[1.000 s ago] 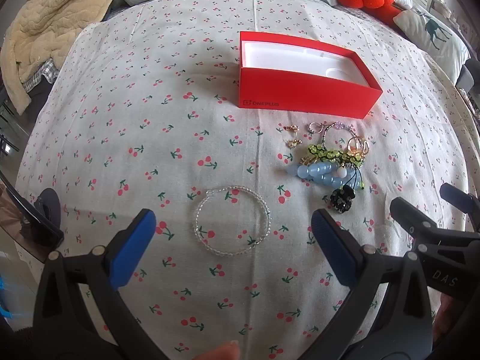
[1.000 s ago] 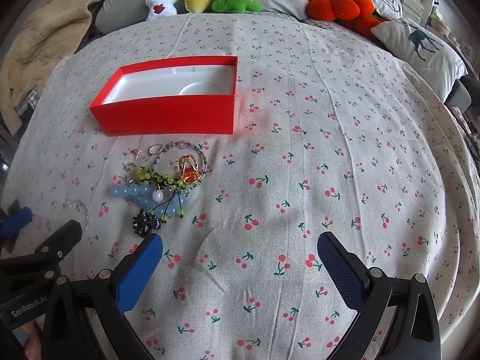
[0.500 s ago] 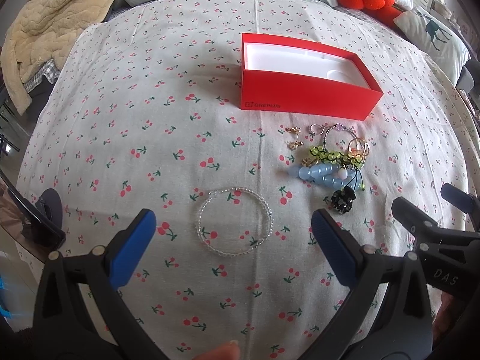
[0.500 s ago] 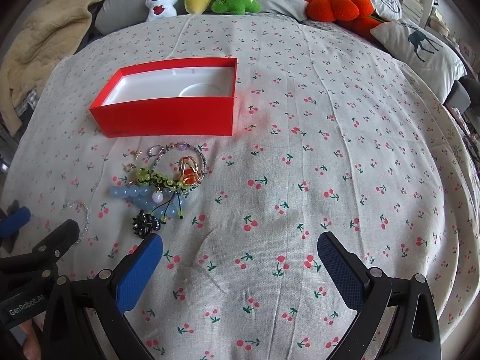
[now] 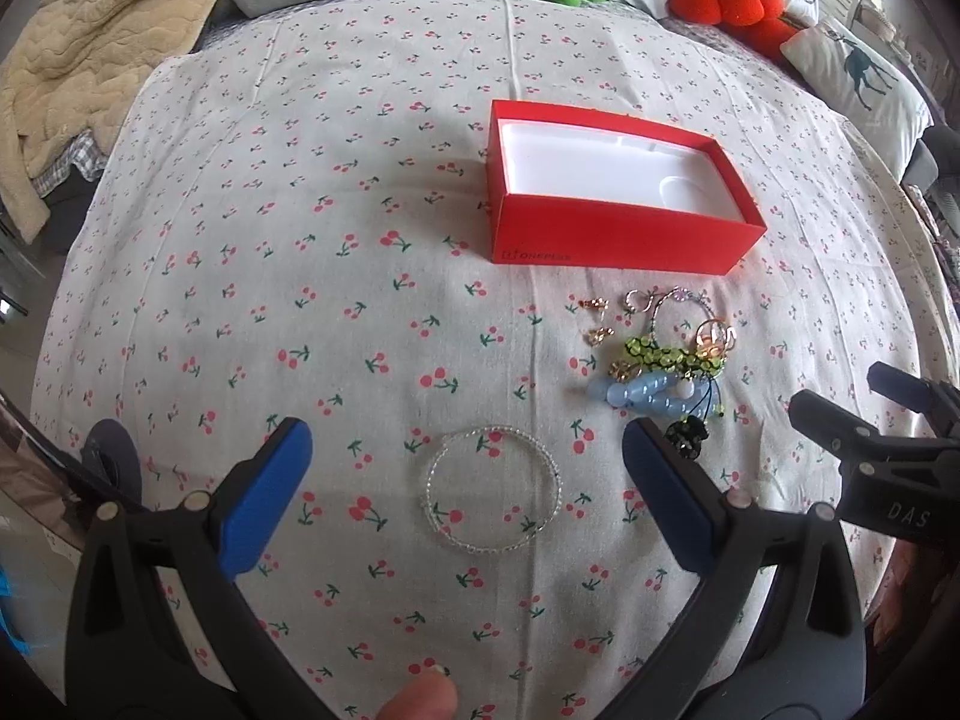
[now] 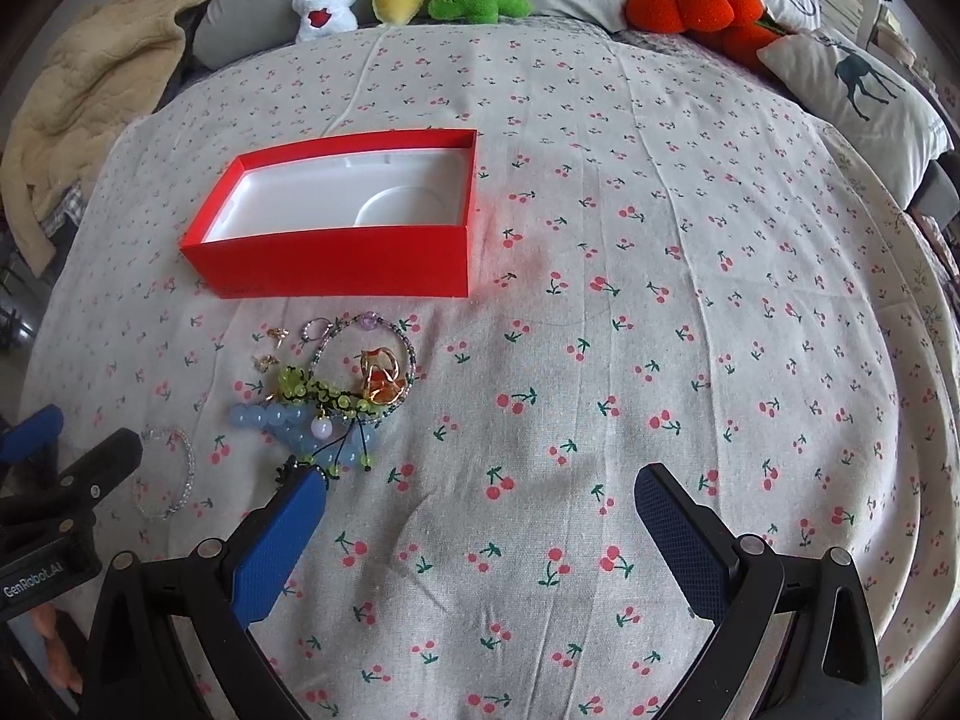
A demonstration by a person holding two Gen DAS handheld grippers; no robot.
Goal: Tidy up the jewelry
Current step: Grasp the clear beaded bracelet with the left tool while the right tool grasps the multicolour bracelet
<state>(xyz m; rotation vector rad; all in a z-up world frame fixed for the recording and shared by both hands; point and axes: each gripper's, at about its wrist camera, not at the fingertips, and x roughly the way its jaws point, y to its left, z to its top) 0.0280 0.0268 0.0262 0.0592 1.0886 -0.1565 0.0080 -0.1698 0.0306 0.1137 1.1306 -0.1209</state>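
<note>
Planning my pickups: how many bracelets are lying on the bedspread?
4, maybe more hidden in the pile: clear beaded bracelet alone between the left gripper's fingers; blue bead bracelet, green bead bracelet and thin purple-bead bracelet tangled before the red box.

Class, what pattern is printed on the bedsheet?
Small red cherries with green stems on the pale bedsheet, clearest in the right wrist view.

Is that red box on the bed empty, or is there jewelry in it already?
Empty. The red box shows only its bare white liner; the jewelry pile lies on the bedsheet beside it.
</note>
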